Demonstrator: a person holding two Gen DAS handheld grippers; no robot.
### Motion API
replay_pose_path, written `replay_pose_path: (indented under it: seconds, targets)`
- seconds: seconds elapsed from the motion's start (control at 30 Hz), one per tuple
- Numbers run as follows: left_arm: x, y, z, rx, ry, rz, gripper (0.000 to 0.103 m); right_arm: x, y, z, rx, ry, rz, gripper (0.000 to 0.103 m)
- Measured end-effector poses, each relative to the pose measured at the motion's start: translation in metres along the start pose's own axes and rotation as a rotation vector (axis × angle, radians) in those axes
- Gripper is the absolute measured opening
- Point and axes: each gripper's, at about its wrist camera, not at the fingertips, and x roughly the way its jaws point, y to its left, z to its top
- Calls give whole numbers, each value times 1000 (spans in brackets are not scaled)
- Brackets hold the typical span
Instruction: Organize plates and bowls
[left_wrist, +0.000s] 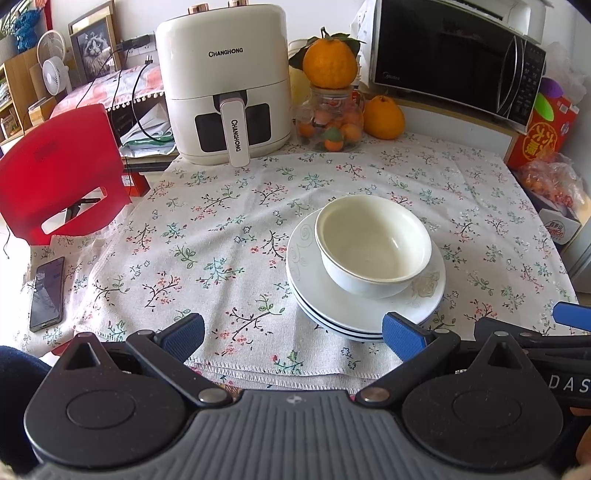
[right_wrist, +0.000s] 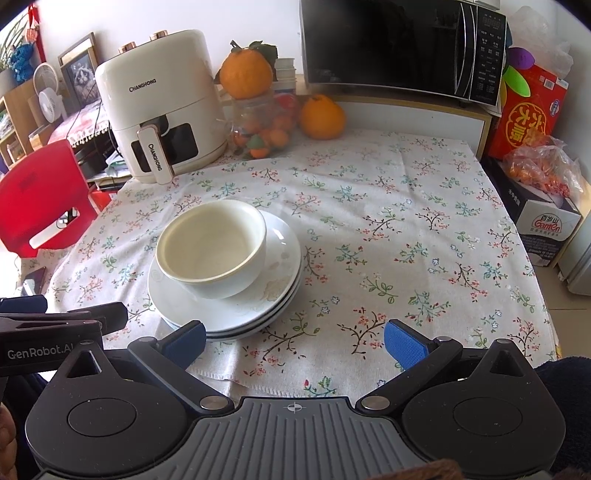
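Note:
A white bowl (left_wrist: 373, 243) sits on a stack of white plates (left_wrist: 314, 295) on the floral tablecloth; another bowl seems nested inside it. The bowl (right_wrist: 212, 245) and plates (right_wrist: 280, 258) also show in the right wrist view. My left gripper (left_wrist: 293, 338) is open and empty at the table's near edge, its right finger just in front of the plates' near rim. My right gripper (right_wrist: 295, 341) is open and empty, its left finger close to the plates' near rim. Each gripper's tip shows at the edge of the other's view.
A white air fryer (left_wrist: 225, 85) stands at the back left, a jar of oranges (left_wrist: 330, 122) and a loose orange (left_wrist: 384, 116) behind the stack, a microwave (left_wrist: 454, 62) at the back right. A phone (left_wrist: 46, 293) lies at the left edge. A red chair (left_wrist: 55, 173) stands left, boxes (right_wrist: 543, 229) right.

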Motion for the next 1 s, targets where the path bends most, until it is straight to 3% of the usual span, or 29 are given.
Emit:
replay_pose_path:
  seconds: [1.0]
  targets:
    - [5, -3, -2, -6, 22, -7, 102, 2, -7, -2, 22, 0, -1, 103]
